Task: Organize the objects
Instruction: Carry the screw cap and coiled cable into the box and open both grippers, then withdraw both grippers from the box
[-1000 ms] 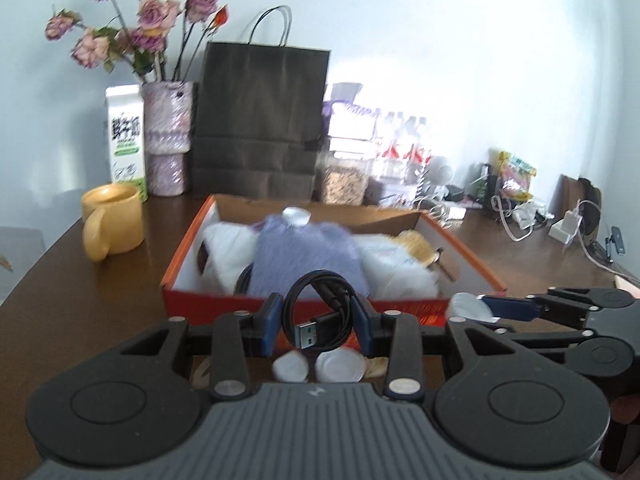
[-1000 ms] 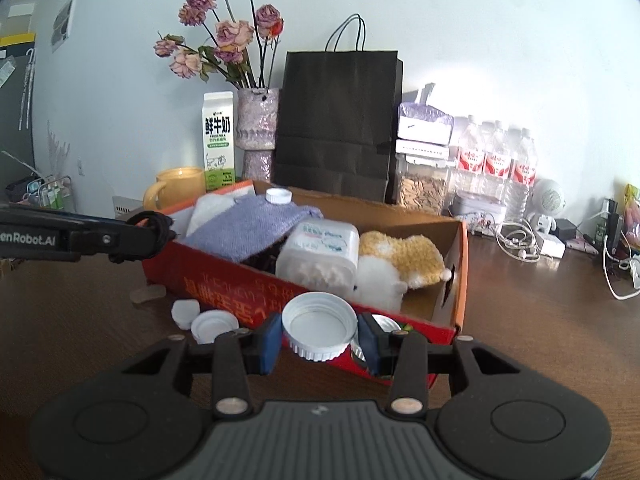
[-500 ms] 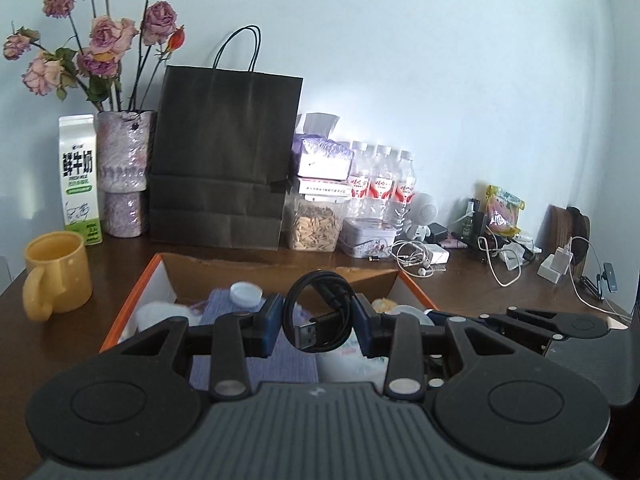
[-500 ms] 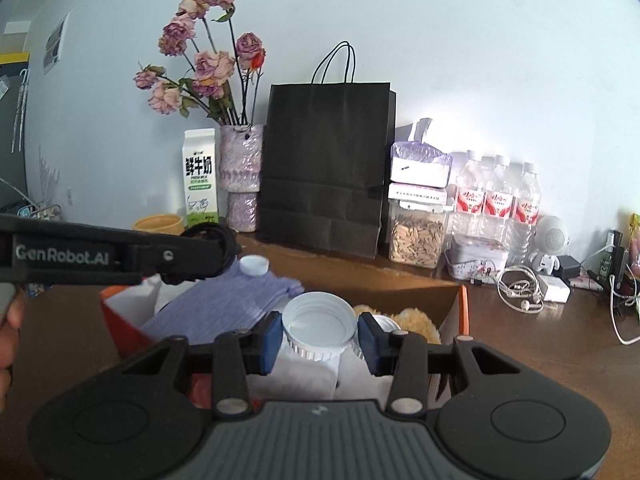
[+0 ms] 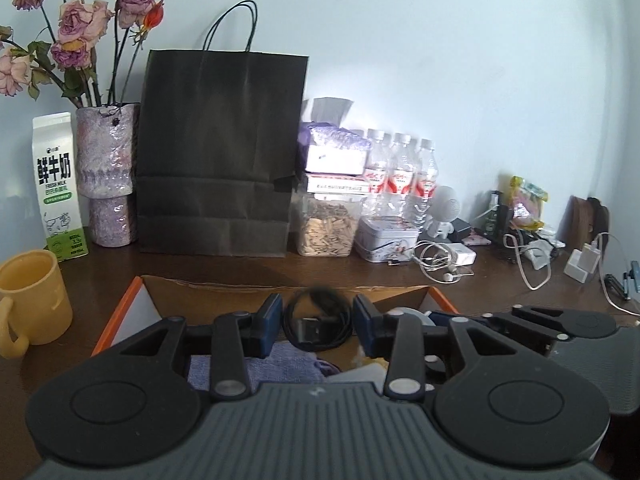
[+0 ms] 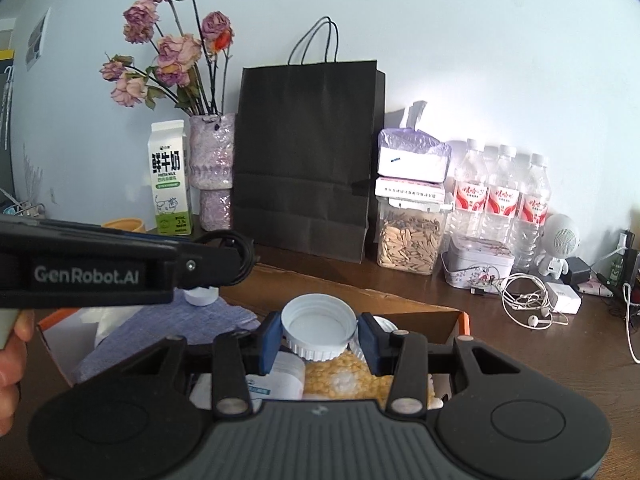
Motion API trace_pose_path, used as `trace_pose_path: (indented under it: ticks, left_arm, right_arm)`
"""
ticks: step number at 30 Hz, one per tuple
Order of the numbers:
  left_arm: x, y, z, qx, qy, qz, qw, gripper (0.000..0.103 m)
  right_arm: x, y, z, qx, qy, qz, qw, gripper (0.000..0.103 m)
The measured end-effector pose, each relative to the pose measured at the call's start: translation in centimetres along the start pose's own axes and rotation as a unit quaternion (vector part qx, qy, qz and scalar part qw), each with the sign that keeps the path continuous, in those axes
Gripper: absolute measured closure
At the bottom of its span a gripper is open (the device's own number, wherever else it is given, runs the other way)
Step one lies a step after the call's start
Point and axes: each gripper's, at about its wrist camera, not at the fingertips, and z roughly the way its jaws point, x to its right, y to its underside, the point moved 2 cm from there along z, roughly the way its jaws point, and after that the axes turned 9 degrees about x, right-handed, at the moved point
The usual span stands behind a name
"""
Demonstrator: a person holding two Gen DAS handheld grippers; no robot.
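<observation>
Both grippers have risen over the orange-rimmed cardboard box (image 5: 120, 312): left gripper (image 5: 316, 326) clamps the coiled black USB cable (image 5: 318, 322), right gripper (image 6: 318, 334) clamps the white ribbed plastic lid (image 6: 318, 326), box directly below.

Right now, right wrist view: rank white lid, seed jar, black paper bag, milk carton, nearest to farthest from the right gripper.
1. White lid, clamped between the right gripper fingers, over the box.
2. Seed jar, back right on the table.
3. Black paper bag, centre back, about level with the jar; too close to call.
4. Milk carton, far back left by the wall.
</observation>
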Motion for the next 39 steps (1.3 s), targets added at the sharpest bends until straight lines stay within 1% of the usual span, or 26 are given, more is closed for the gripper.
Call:
trace_pose_path:
  ticks: [1,2,3,5,6,7,9,11,27,33,39]
  left_arm:
    - [-0.2,0.1,0.1,0.0,-0.006,0.0,1.0,0.04]
    - [-0.4,0.2,0.1,0.002,-0.013,0.0,0.9999,0.022]
    - [-0.6,0.2,0.0,0.005,-0.021,0.001,0.9998,0.008]
    - [-0.8,0.3,-0.2,0.011,-0.029,0.003,0.9995,0.005]
    - [-0.9,0.3,-0.3,0.011,-0.03,0.003,0.9995,0.001]
    - [-1.0,0.3,-0.4,0.011,-0.033,0.003,0.9994,0.0]
    - [-1.0,0.2,-0.7,0.012,-0.035,0.004,0.9993,0.0]
    - [-1.0,0.2,-0.8,0.012,-0.036,0.004,0.9993,0.0]
    - [-0.8,0.1,-4.2,0.013,-0.04,0.009,0.9991,0.0]
    - [-0.8,0.1,-6.0,0.014,-0.045,0.013,0.9988,0.0]
    - [-1.0,0.3,-7.5,0.013,-0.052,0.015,0.9984,0.0]
  right_arm:
    - [0.1,0.1,0.2,-0.004,0.001,0.002,1.0,0.048]
    - [0.2,0.3,0.3,-0.007,0.0,0.003,1.0,0.029]
    - [0.3,0.4,0.3,-0.008,-0.001,0.006,1.0,0.014]
    - [0.4,0.6,0.2,-0.006,-0.002,0.009,1.0,0.012]
    - [0.4,0.6,0.2,-0.007,-0.002,0.009,1.0,0.011]
    - [0.4,0.6,0.1,-0.007,-0.001,0.01,1.0,0.009]
    - [0.4,0.6,0.1,-0.007,0.001,0.009,1.0,0.003]
    - [0.3,0.6,-0.1,-0.006,0.002,0.007,1.0,0.0]
    - [-0.6,0.7,-2.9,-0.004,0.012,0.005,1.0,0.0]
    - [-0.7,0.7,-3.1,-0.004,0.012,0.005,1.0,0.0]
    - [-1.0,1.0,-4.8,-0.005,0.014,0.004,1.0,0.0]
